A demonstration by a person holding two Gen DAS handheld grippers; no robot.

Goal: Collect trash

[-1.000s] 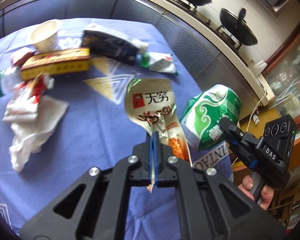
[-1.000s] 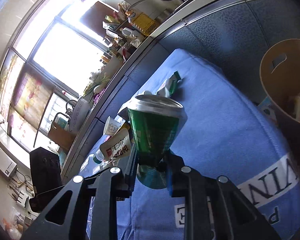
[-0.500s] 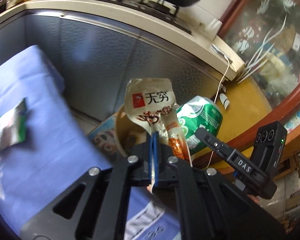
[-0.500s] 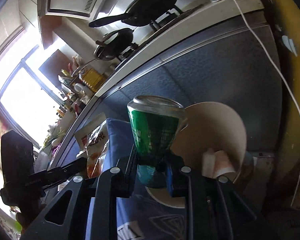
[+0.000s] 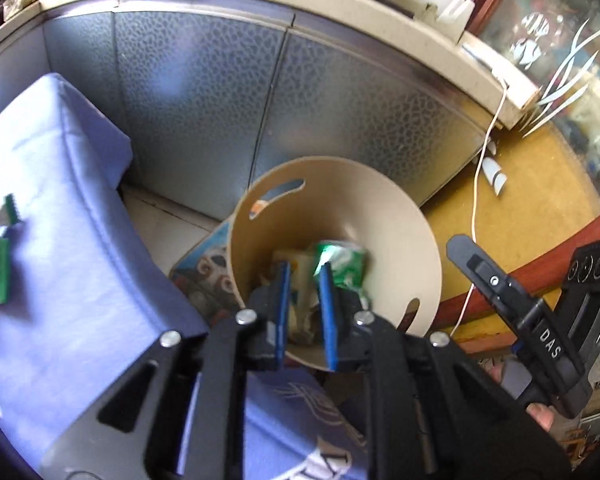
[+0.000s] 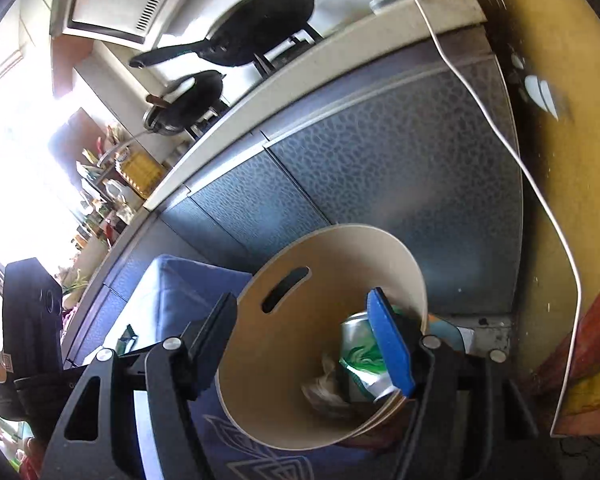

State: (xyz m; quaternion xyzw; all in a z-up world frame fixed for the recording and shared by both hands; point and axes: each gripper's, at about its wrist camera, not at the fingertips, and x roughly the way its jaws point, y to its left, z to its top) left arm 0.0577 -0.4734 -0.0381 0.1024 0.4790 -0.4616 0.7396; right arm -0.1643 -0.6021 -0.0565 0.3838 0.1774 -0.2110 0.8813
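change since 0.5 s ago: both loads are gone from the fingers. The snack pouch that was pinched in the left gripper and the green can that was clamped in the right gripper are no longer held; both grippers now sit over the bin mouth.
left gripper point(image 5: 304, 312): jaws parted, a narrow gap between the blue pads point(image 5: 283, 312), nothing between them. Pointing down into the bin from its near rim.
right gripper point(image 6: 308, 344): jaws spread wide, empty. One blue pad point(image 6: 390, 344) hangs inside the bin's right side, the black finger on the other side sits outside the left wall.
green can point(image 6: 366, 362): lying on its side at the bottom of the bin, dented, just beside the right gripper's blue pad in the right wrist view. Same can in the left wrist view point(image 5: 342, 258), blurred, past the left gripper's fingertips.
snack pouch: cannot pick it out for certain; a pale yellowish piece point(image 5: 296, 268) lies in the bin next to the can, too blurred to name.
other bin contents: crumpled whitish wad point(image 6: 326, 390) beside the can.
waste bin point(image 5: 396, 216): tan, round, slot handle cut in the wall point(image 6: 286, 284); stands on the floor between the blue-covered table and the grey cabinet fronts.
table cover point(image 5: 60, 240): blue cloth, corner next to the bin.
left on table: green-and-white wrapper point(image 5: 0, 260) near the left edge of the left wrist view, well apart from the bin.
background: two black pans point(image 6: 260, 28) on the stove; white cable point(image 6: 540, 200) hanging from the counter.
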